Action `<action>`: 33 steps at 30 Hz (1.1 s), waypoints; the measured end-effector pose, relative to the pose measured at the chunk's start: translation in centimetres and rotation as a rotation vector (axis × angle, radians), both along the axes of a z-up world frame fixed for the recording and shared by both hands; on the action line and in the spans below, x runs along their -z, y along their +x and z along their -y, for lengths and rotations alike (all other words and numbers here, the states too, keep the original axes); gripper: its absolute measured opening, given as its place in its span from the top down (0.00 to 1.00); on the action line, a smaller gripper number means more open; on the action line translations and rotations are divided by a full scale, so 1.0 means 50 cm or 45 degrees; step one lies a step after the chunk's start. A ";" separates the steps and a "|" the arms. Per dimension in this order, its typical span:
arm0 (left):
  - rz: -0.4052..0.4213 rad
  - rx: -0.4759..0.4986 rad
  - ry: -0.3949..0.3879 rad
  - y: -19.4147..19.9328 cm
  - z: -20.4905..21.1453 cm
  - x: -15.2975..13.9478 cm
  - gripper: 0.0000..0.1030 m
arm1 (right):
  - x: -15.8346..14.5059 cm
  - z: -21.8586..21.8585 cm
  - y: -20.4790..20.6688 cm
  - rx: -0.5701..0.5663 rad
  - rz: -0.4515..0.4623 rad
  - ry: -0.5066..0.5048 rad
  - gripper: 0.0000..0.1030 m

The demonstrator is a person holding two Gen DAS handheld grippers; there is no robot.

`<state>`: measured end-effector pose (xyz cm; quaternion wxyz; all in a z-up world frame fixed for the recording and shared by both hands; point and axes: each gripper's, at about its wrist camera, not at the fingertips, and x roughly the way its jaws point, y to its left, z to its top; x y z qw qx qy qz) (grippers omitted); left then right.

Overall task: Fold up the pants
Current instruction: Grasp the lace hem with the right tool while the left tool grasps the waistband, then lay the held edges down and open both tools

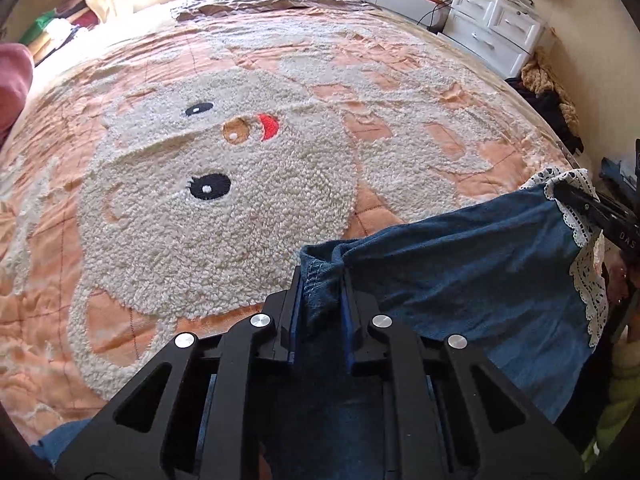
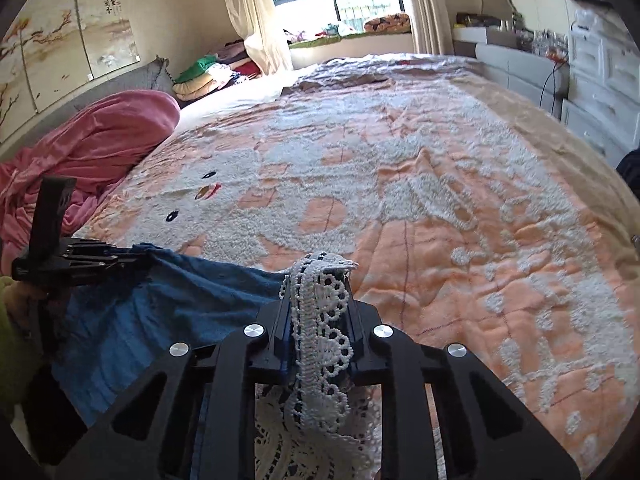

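The pants [image 1: 460, 272] are blue denim with white lace trim [image 1: 584, 276]. They hang stretched between my two grippers above the near edge of the bed. My left gripper [image 1: 322, 276] is shut on a stitched denim corner. It also shows in the right wrist view [image 2: 132, 258] at the left. My right gripper [image 2: 318, 280] is shut on the lace edge [image 2: 320, 320] of the pants [image 2: 168, 312]. It shows in the left wrist view [image 1: 564, 194] at the far right.
The bed carries a peach quilt [image 1: 392, 128] with a fluffy white cartoon cat face [image 1: 224, 200]. A pink blanket [image 2: 100, 140] lies bunched at the left. White drawers [image 1: 492, 32] stand right of the bed. Folded clothes [image 2: 212, 74] are piled by the window.
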<state>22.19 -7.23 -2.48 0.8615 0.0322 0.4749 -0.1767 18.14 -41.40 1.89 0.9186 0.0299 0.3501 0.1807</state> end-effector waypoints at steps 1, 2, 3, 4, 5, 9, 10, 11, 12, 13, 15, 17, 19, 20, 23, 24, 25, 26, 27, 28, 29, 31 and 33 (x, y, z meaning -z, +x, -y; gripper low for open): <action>0.020 0.002 0.011 0.000 0.003 -0.006 0.91 | -0.009 -0.005 0.006 0.015 0.025 -0.033 0.83; 0.048 0.005 0.034 0.001 0.008 -0.013 0.92 | -0.017 -0.011 0.013 0.033 0.042 -0.071 0.83; 0.066 0.009 0.052 0.004 0.014 -0.017 0.92 | -0.021 -0.015 0.024 0.042 0.042 -0.095 0.83; 0.075 0.011 0.070 0.009 0.020 -0.018 0.93 | -0.025 -0.016 0.037 0.055 0.048 -0.113 0.83; 0.087 0.006 0.088 0.015 0.027 -0.019 0.93 | -0.027 -0.018 0.049 0.063 0.057 -0.128 0.83; 0.111 -0.006 0.133 0.039 0.041 -0.003 0.93 | 0.000 -0.018 0.121 0.090 -0.007 -0.178 0.83; 0.098 -0.011 0.137 0.045 0.042 0.006 0.93 | 0.016 -0.016 0.135 0.099 -0.044 -0.180 0.83; 0.082 -0.020 0.137 0.050 0.041 0.017 0.93 | 0.032 -0.014 0.146 0.099 -0.093 -0.184 0.83; 0.076 -0.025 0.136 0.052 0.041 0.026 0.92 | 0.047 -0.012 0.154 0.106 -0.120 -0.188 0.83; 0.081 -0.028 0.145 0.050 0.041 0.033 0.90 | 0.055 -0.010 0.159 0.099 -0.135 -0.186 0.82; 0.101 -0.039 0.156 0.046 0.040 0.037 0.86 | 0.062 -0.007 0.158 0.104 -0.144 -0.188 0.75; 0.102 -0.062 0.136 0.046 0.031 0.034 0.79 | 0.061 -0.001 0.153 0.123 -0.117 -0.209 0.59; 0.108 -0.086 0.099 0.039 0.015 0.023 0.75 | 0.056 0.018 0.140 0.148 -0.089 -0.163 0.56; 0.113 -0.097 0.085 0.030 0.007 0.016 0.75 | 0.048 0.032 0.129 0.159 -0.073 -0.105 0.55; 0.152 -0.148 0.041 -0.008 -0.022 -0.018 0.65 | 0.020 0.072 0.083 0.208 -0.001 -0.002 0.41; 0.164 -0.166 0.024 -0.025 -0.033 -0.029 0.63 | 0.011 0.083 0.069 0.219 0.015 0.022 0.39; 0.174 -0.180 0.014 -0.048 -0.044 -0.040 0.61 | 0.002 0.093 0.057 0.230 0.021 0.054 0.39; 0.193 -0.183 0.010 -0.071 -0.053 -0.050 0.61 | -0.005 0.102 0.044 0.243 0.024 0.092 0.36; 0.215 -0.188 0.006 -0.093 -0.060 -0.058 0.60 | -0.012 0.110 0.027 0.250 0.030 0.132 0.34; 0.225 -0.193 0.002 -0.114 -0.067 -0.064 0.57 | -0.016 0.116 0.010 0.250 0.030 0.164 0.32; 0.234 -0.199 -0.002 -0.139 -0.076 -0.070 0.55 | -0.017 0.118 -0.009 0.259 0.015 0.184 0.28; 0.250 -0.209 0.005 -0.182 -0.089 -0.074 0.53 | -0.016 0.118 -0.049 0.278 -0.029 0.195 0.27; 0.253 -0.213 0.039 -0.224 -0.098 -0.071 0.52 | -0.012 0.116 -0.087 0.277 -0.057 0.205 0.27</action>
